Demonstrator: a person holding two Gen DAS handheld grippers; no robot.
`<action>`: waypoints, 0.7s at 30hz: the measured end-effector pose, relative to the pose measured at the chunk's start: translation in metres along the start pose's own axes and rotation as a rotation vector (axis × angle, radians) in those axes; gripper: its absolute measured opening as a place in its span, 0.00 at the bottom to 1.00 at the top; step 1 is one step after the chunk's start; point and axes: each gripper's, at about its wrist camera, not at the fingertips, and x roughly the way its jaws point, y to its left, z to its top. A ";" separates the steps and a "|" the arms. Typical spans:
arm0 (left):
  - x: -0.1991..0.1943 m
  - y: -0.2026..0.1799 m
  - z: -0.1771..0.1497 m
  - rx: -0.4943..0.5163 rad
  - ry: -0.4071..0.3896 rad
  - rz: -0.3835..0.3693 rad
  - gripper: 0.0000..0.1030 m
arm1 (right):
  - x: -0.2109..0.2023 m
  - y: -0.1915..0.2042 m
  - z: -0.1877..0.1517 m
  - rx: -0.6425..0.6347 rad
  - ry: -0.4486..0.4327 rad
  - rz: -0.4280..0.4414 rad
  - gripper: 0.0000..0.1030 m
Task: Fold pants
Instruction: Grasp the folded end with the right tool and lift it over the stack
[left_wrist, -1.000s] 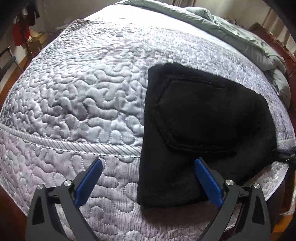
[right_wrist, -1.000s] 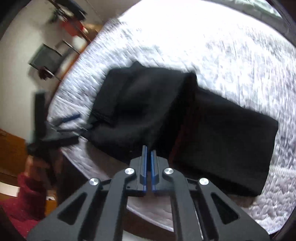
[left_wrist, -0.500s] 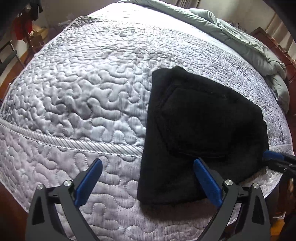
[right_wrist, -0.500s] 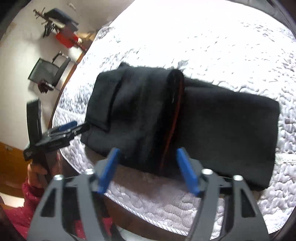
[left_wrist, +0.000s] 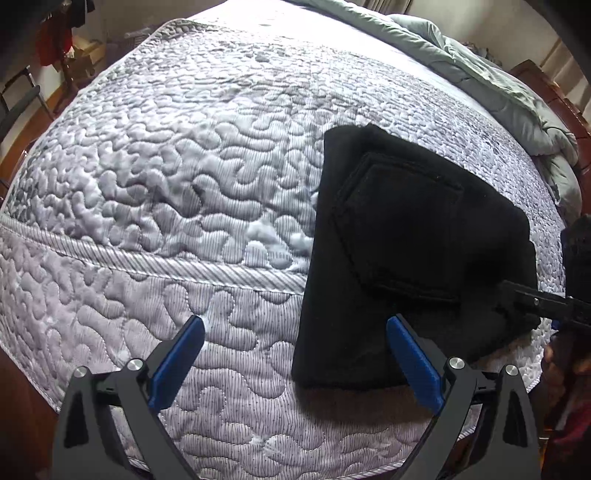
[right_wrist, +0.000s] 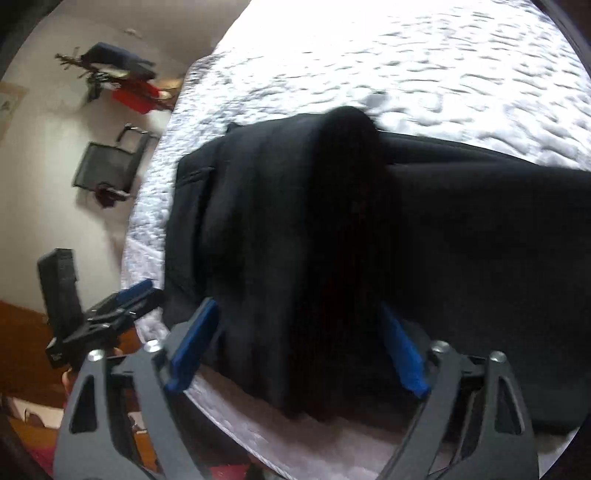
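The black pants (left_wrist: 402, 254) lie folded on the quilted grey bed (left_wrist: 184, 177), back pocket up, near the bed's front edge. My left gripper (left_wrist: 295, 362) is open and empty, just short of the pants' lower left corner. My right gripper (right_wrist: 295, 347) is open, its blue fingers on either side of the raised fold of the pants (right_wrist: 332, 240). In the left wrist view the right gripper (left_wrist: 546, 302) shows at the pants' right edge. In the right wrist view the left gripper (right_wrist: 110, 314) shows at the left.
A grey-green duvet (left_wrist: 480, 74) is bunched along the far right of the bed. A black chair (right_wrist: 107, 170) and a rack with red and dark items (right_wrist: 122, 81) stand by the wall. The wooden floor (right_wrist: 22, 350) lies beyond the bed edge.
My right gripper opened from shut and moved in close over the pants' fold. My left gripper stayed open and drifted slightly nearer.
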 end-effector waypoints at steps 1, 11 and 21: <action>0.001 0.000 -0.001 0.001 0.003 0.001 0.96 | 0.003 0.002 0.001 0.001 0.002 0.016 0.62; -0.006 -0.001 0.003 -0.021 -0.010 0.006 0.96 | -0.032 0.032 0.007 -0.061 -0.072 0.206 0.19; -0.018 -0.012 0.012 -0.017 -0.033 -0.015 0.96 | -0.093 0.051 0.003 -0.134 -0.153 0.173 0.18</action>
